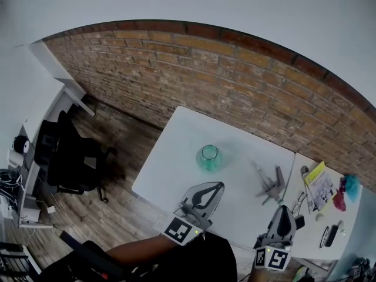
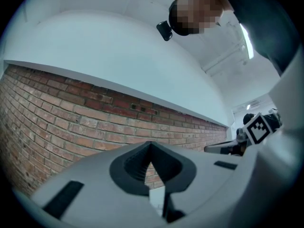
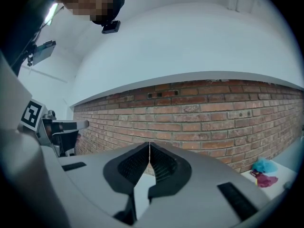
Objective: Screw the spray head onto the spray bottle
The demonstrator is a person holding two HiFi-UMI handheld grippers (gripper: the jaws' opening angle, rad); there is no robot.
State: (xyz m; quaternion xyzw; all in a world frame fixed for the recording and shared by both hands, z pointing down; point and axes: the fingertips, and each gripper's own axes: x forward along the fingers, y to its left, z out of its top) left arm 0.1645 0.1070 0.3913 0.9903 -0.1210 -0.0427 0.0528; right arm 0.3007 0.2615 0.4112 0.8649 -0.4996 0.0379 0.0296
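Spray bottle (image 1: 208, 157): a green translucent bottle is seen on the white table (image 1: 176, 157), at about 12 o'clock from the left tongs, well apart from them. No head is fitted, and the open neck appears to be turned upward, probably so that the head can be lowered in.
Left gripper (image 1: 217, 187): the jaws are pressed fully together and nothing is held. In its own view (image 2: 151, 144) only brick is framed beyond the tips, so it is judged to be tilted up and parked, not aimed at the bottle.
Right gripper (image 1: 282, 209): the jaws are likewise closed tip to tip (image 3: 149, 144), with nothing between them. It is kept at the table's near edge.
Spray head (image 1: 270, 184): the grey part is laid on its side at about 11 o'clock from the right tongs and at roughly 4 o'clock from the bottle, apart from both. It is probably meant for the right tongs, being nearer them.
Stage: the task is judged not yet begun, since neither part is gripped.
Side table (image 1: 308, 245): a yellow booklet (image 1: 320, 184) and small blue and pink items are scattered at 3 o'clock.
Brick wall (image 1: 235, 75): it is set behind the table at 12 o'clock.
Office chair (image 1: 70, 157): it is placed at 9 o'clock, clear of the work.
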